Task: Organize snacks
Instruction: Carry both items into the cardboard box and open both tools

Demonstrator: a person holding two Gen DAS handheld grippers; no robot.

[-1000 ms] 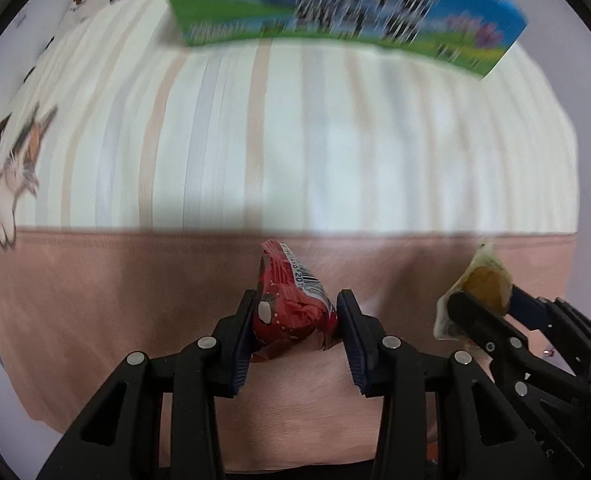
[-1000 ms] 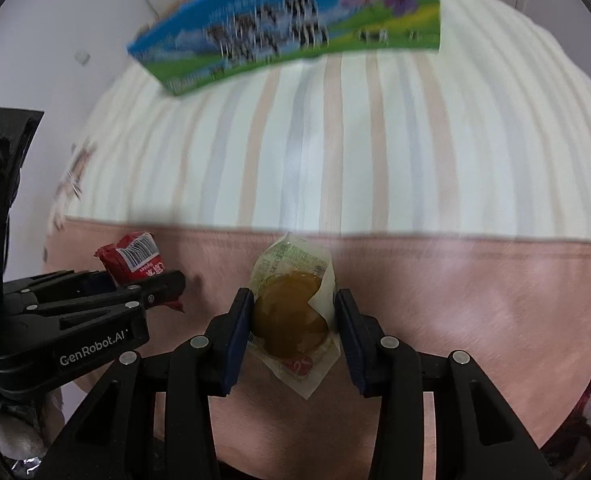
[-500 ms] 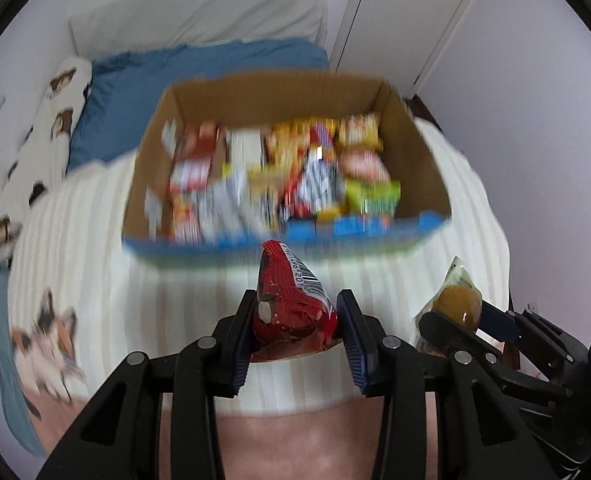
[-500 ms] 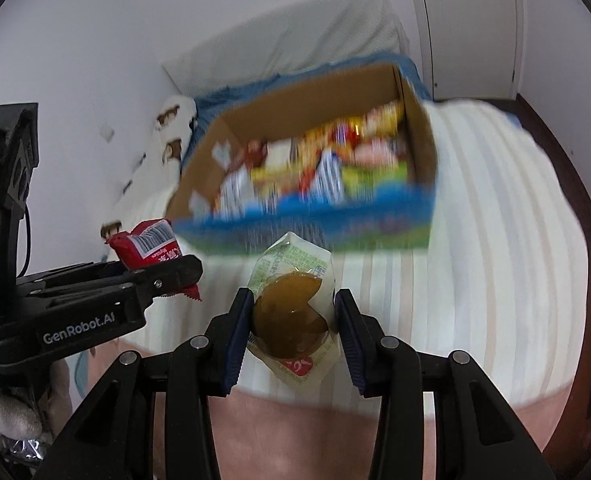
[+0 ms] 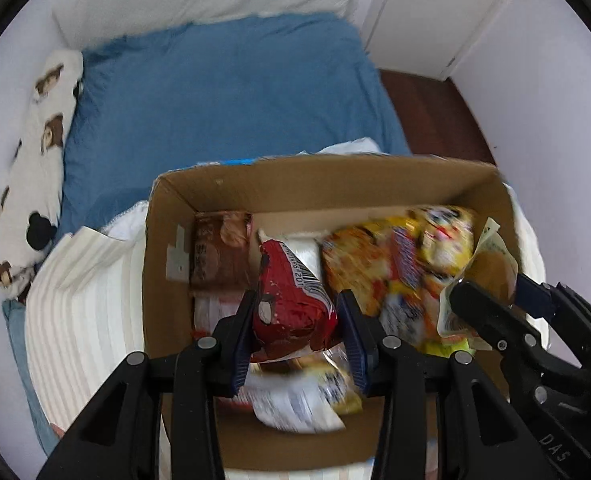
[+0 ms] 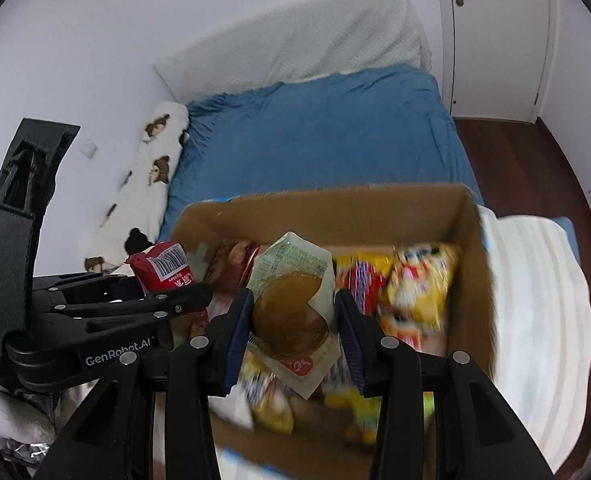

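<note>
The left gripper (image 5: 295, 320) clenches a crinkly red foil snack packet (image 5: 291, 304); the right gripper (image 6: 293, 320) clamps a round brown pastry in clear wrap (image 6: 291, 316). Both hang over the open cardboard box (image 5: 163, 240) of glossy packets on the striped bed (image 5: 87, 308).

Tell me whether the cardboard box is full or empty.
Partly full. The cardboard box holds a layer of snack packets across its floor, with its brown inner walls bare above them; its top is open.
</note>
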